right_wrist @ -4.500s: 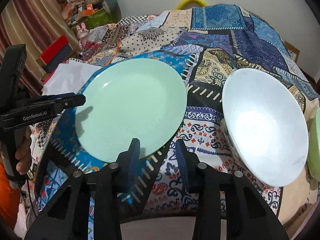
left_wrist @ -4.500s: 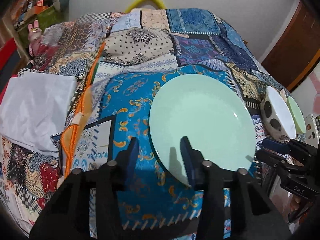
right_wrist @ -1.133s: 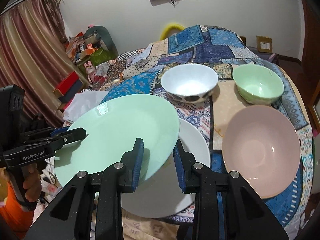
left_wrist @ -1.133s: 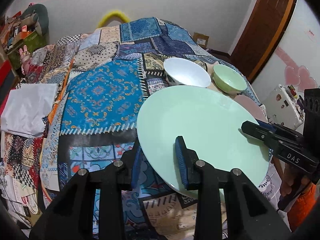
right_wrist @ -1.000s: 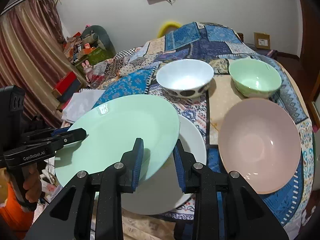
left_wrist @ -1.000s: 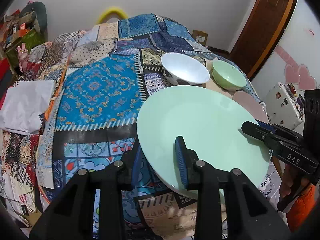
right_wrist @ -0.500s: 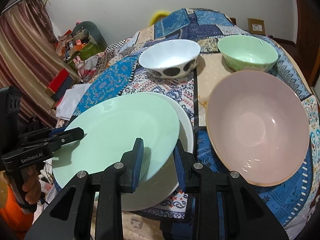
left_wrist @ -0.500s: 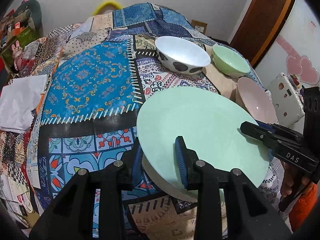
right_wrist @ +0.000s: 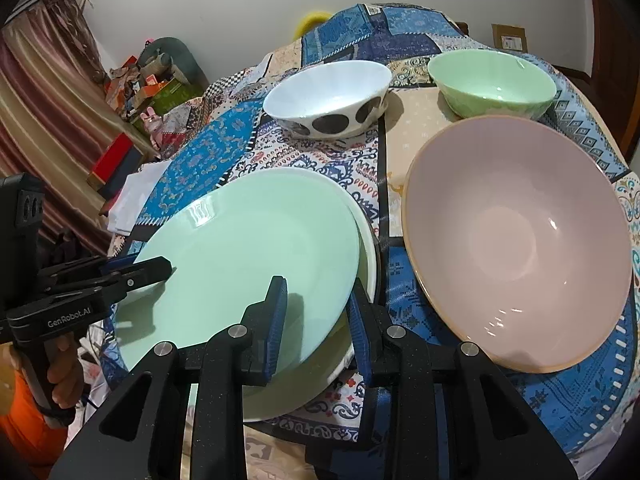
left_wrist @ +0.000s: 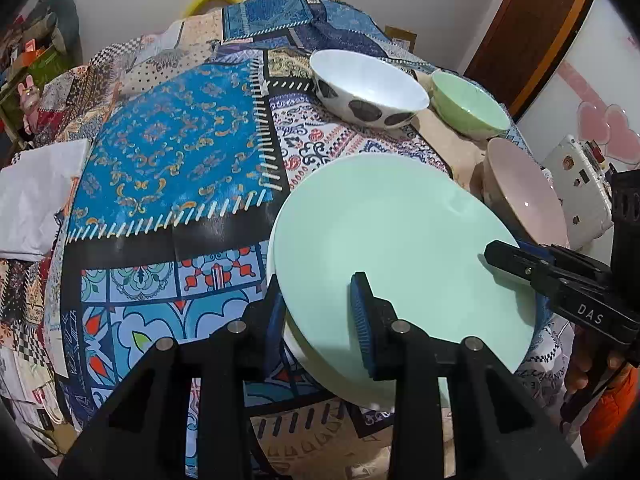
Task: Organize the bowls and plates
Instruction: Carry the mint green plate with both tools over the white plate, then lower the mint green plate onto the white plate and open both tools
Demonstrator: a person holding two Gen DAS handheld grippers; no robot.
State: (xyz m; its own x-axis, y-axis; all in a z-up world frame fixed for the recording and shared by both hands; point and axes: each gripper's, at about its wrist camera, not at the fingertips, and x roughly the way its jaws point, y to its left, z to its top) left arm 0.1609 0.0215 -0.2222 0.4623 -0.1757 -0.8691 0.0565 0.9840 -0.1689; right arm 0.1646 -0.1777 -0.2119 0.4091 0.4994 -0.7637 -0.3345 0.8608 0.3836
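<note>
In the left wrist view, the left gripper [left_wrist: 320,312] has its fingers clamped on the near rim of the round pale green plate [left_wrist: 400,240], which lies just over a white plate [left_wrist: 320,372] near the front edge of the table with the patchwork cloth [left_wrist: 168,168]. The right gripper [left_wrist: 516,264] pinches the opposite rim.

In the right wrist view, the right gripper [right_wrist: 316,320] is clamped on this green plate [right_wrist: 248,248]. A large pink bowl [right_wrist: 516,240] stands just beside it, and a white spotted bowl [right_wrist: 328,96] and a green bowl [right_wrist: 492,80] stand farther back.

Both tools [left_wrist: 318,312] pinch mint plate [left_wrist: 400,240]; underside unclear.
</note>
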